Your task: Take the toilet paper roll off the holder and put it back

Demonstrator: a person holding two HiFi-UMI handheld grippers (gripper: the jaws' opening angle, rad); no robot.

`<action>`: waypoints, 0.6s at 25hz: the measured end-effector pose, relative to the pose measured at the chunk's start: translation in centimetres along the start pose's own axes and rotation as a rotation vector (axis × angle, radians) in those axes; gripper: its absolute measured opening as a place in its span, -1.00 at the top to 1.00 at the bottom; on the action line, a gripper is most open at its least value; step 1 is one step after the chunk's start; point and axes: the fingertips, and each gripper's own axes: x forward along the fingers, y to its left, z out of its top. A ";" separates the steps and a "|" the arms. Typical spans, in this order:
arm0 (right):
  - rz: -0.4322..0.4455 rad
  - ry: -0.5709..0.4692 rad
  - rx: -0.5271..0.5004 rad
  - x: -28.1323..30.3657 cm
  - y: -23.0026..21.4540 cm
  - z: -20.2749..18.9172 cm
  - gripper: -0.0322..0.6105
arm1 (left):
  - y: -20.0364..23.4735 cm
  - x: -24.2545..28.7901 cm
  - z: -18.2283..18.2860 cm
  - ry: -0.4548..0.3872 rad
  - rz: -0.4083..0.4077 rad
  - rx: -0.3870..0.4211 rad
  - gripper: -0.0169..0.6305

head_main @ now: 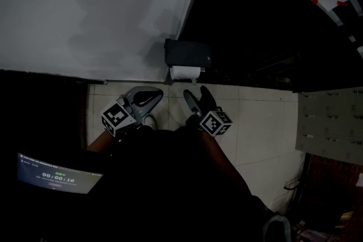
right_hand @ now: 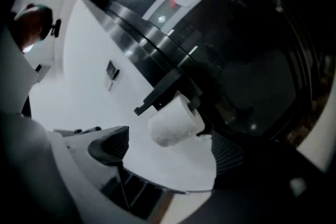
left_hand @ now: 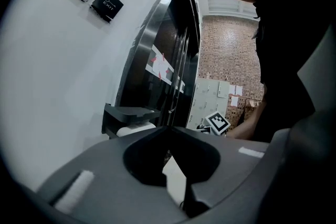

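One toilet paper roll sits on the holder; left gripper jaws meet, empty; right gripper jaws gape wide, short of the roll.

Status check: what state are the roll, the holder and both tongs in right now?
toilet paper roll: on the holder, untouched.
holder: on the wall, cover down over the roll.
left tongs: shut, empty.
right tongs: open, empty, short of the roll.

White toilet paper roll, black holder
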 end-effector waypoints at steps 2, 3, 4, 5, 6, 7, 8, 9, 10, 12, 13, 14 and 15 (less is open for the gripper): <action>0.023 -0.003 -0.186 0.1 1.6 1.4 -0.61 | -0.1 0.1 0.2 0.000 -0.001 -0.008 0.94; 0.038 -0.005 -0.268 0.1 2.5 1.9 -0.61 | -0.2 0.1 0.3 0.001 -0.001 -0.010 0.94; 0.054 -0.008 -0.340 0.1 3.4 2.4 -0.61 | -0.1 0.1 0.3 0.000 -0.002 -0.007 0.94; 0.073 -0.013 -0.404 0.2 4.2 2.8 -0.61 | -0.1 0.1 0.2 -0.001 -0.001 -0.001 0.94; 0.095 -0.016 -0.460 0.2 5.0 3.2 -0.61 | 0.0 0.1 0.1 -0.002 0.000 0.003 0.94; 0.120 -0.018 -0.513 0.3 5.8 3.4 -0.61 | 0.1 0.0 0.1 -0.002 0.001 0.005 0.94; 0.146 -0.016 -0.563 0.3 6.5 3.5 -0.61 | 0.2 0.0 0.1 -0.003 0.003 0.006 0.94; 0.167 -0.011 -0.606 0.3 7.4 3.7 -0.61 | 0.2 0.0 0.2 -0.003 0.005 0.008 0.94; 0.185 -0.006 -0.639 0.4 8.2 4.0 -0.61 | 0.3 -0.1 0.3 -0.004 0.007 0.011 0.94; 0.220 -0.005 -0.674 0.3 9.6 4.5 -0.60 | 0.5 -0.2 0.4 -0.004 0.011 0.017 0.94; 0.241 -0.008 -0.680 0.2 10.1 4.7 -0.58 | 0.6 -0.2 0.5 -0.003 0.012 0.021 0.94; 0.262 -0.013 -0.681 0.1 10.5 4.9 -0.51 | 0.6 -0.2 0.5 -0.003 0.012 0.025 0.94; 0.283 -0.018 -0.679 -0.1 10.9 5.0 -0.32 | 0.6 -0.2 0.6 -0.002 0.012 0.027 0.94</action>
